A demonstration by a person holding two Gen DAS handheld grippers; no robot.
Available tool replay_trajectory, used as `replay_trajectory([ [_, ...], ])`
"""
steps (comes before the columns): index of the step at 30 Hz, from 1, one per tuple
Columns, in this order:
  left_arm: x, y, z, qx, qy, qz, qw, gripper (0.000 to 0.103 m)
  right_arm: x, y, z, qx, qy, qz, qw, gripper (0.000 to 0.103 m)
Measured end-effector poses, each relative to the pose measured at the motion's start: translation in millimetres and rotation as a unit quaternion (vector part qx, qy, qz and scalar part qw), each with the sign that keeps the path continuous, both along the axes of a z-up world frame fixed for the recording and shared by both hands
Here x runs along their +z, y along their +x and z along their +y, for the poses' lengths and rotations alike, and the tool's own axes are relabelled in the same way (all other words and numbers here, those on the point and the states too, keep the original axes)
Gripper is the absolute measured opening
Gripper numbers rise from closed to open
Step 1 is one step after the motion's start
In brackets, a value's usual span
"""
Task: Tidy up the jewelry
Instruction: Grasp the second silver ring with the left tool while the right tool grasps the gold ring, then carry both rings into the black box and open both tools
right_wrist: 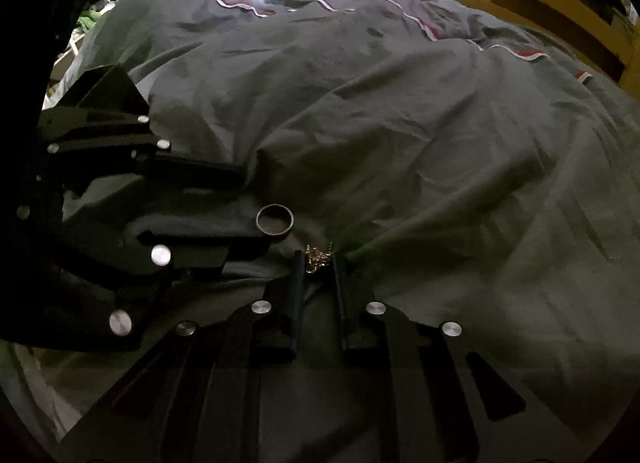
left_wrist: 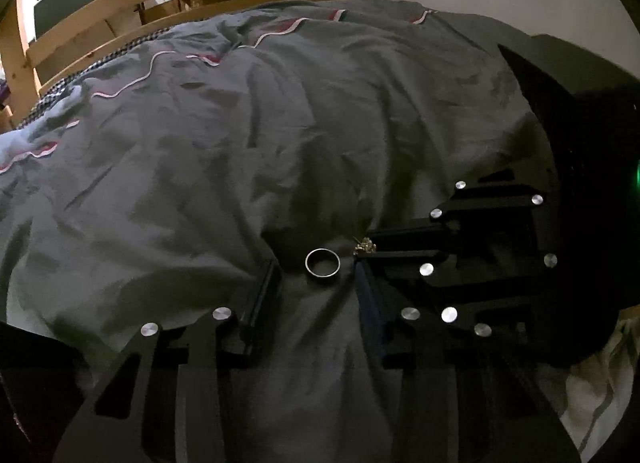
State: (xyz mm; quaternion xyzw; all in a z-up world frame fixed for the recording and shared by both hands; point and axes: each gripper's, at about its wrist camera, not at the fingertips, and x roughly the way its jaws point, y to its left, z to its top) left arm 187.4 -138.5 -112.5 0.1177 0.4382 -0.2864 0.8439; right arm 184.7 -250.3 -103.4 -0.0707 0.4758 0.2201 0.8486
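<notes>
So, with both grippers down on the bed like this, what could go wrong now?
1. The ring lies flat on the soft duvet between the left gripper fingers; when they close, it may tip or slip out.
2. The right gripper pinches a small gold chain only at the fingertips, so it could drop on lifting.
3. The grippers sit very close and might collide.
</notes>
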Motion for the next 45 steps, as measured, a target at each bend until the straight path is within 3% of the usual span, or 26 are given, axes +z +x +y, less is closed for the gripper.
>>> replay_trajectory([
  [10, -17.0, 13.2, -0.8, 0.011, -0.008, 0.027, 0.9995, 0.020, -3.2, 3.2, -1.1, 0.002, 0.004, 0.005, 1.000, 0.014],
  [18, -6.6, 2.8, 8.9, 0.026, -0.013, 0.020, 0.9994, 0.019, 5.8, 0.1, -4.9, -0.001, 0.026, -0.017, 1.000, 0.014],
  [32, 64.8, -28.4, 49.4, 0.088, -0.028, -0.029, 0.9953, 0.020, 69.5, -17.0, 2.5, -0.003, 0.055, -0.105, 0.993, 0.014],
  [45, 116.7, -73.3, 103.6, 0.140, -0.019, -0.071, 0.9874, 0.020, 135.5, -59.7, 75.4, 0.062, 0.065, -0.161, 0.983, 0.014],
])
